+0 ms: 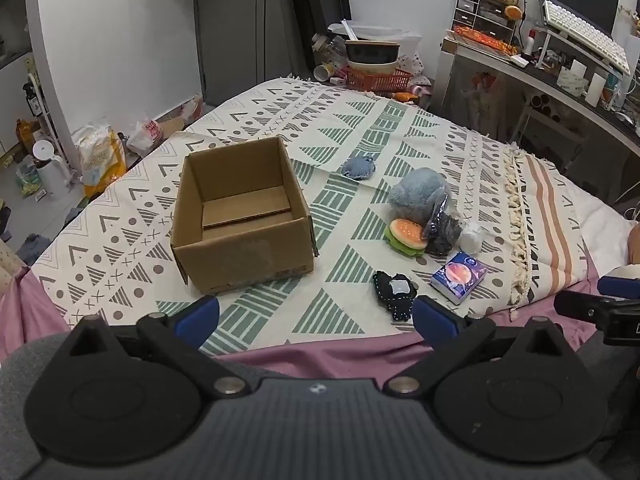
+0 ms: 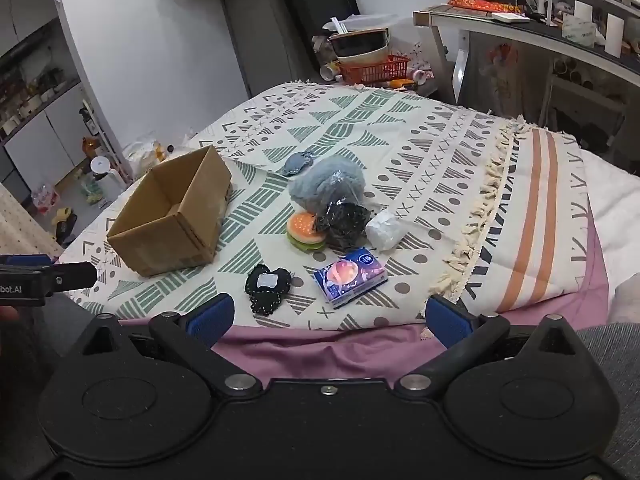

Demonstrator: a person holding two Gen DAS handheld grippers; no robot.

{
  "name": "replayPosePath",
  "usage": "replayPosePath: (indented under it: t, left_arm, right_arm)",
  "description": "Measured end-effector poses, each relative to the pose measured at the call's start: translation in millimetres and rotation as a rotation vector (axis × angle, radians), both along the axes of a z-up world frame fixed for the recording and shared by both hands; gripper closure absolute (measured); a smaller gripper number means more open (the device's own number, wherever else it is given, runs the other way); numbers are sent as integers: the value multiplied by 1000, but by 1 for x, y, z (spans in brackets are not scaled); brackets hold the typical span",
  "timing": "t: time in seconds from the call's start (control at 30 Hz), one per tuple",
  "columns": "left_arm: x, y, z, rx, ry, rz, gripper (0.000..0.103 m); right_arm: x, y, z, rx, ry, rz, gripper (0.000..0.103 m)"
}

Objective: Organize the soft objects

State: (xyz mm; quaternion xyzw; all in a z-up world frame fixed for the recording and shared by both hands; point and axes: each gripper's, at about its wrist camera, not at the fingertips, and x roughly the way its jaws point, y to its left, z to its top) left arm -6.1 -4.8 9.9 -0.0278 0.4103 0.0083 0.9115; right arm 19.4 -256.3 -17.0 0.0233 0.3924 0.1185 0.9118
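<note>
An empty cardboard box [image 1: 240,220] [image 2: 172,220] stands open on the patterned blanket [image 1: 360,128]. To its right lie a grey-blue plush [image 1: 418,196] [image 2: 326,186], a burger-shaped toy [image 1: 406,236] [image 2: 306,230], a black item in a clear bag [image 1: 442,232] [image 2: 342,220], a white bundle [image 1: 472,238] [image 2: 382,230], a tissue pack [image 1: 458,276] [image 2: 350,276], a black stitched piece [image 1: 394,294] [image 2: 266,286] and a small blue pad [image 1: 358,168] [image 2: 298,162]. My left gripper [image 1: 316,316] is open near the bed's front edge. My right gripper [image 2: 330,318] is open in front of the tissue pack, holding nothing.
Pink sheet [image 1: 320,354] shows at the bed's front edge. Beyond the bed sit an orange basket with bowls [image 1: 378,74] and a cluttered desk [image 1: 560,68] at the right. Bags and a white kettle [image 1: 50,168] stand on the floor at the left.
</note>
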Motion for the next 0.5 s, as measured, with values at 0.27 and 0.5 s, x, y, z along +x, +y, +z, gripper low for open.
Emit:
replayPosePath:
  t: [0.27, 0.5]
  left_arm:
    - [-1, -2, 2, -3, -1, -11, 1]
    - [-3, -7, -2, -7, 8, -28, 1]
  right_arm:
    - [-1, -3, 0, 8, 0, -3, 0]
    - [-1, -4, 1, 21, 4, -2, 0]
